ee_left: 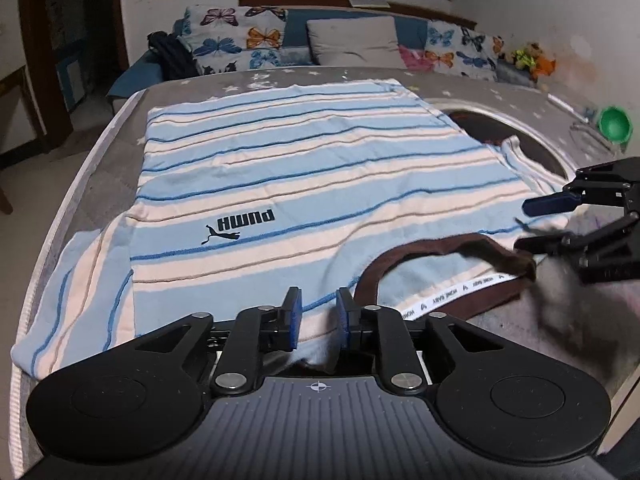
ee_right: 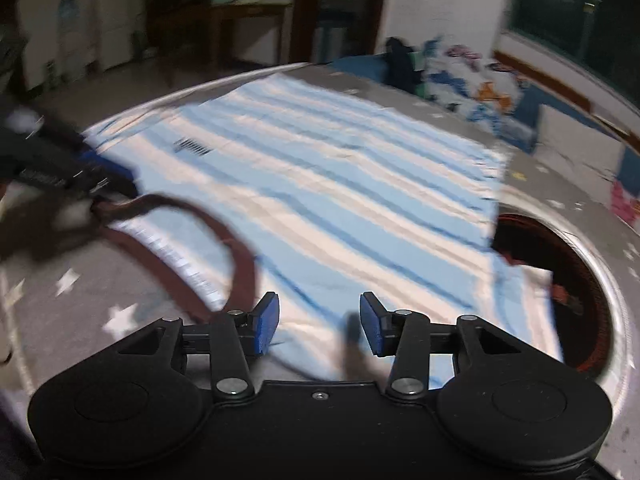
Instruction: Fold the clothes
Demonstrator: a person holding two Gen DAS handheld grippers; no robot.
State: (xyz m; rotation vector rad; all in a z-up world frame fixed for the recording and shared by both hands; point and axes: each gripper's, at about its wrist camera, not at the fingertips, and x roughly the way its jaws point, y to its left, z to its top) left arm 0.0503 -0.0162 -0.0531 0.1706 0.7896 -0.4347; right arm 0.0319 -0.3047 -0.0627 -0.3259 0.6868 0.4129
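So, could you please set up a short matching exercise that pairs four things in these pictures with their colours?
Things:
1. striped shirt
2. collar
3. cup
4. right gripper pads

Colours:
A. green
B. dark blue
C. light blue and cream
D. brown

Pairs: 1-C, 2-D, 3-A, 4-B

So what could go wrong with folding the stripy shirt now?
The left gripper sits at the striped shirt shoulder edge with a narrow gap, so it may pinch only one layer. One sleeve droops toward the round hole and could snag. The right gripper is open and moving fast, so it may miss.
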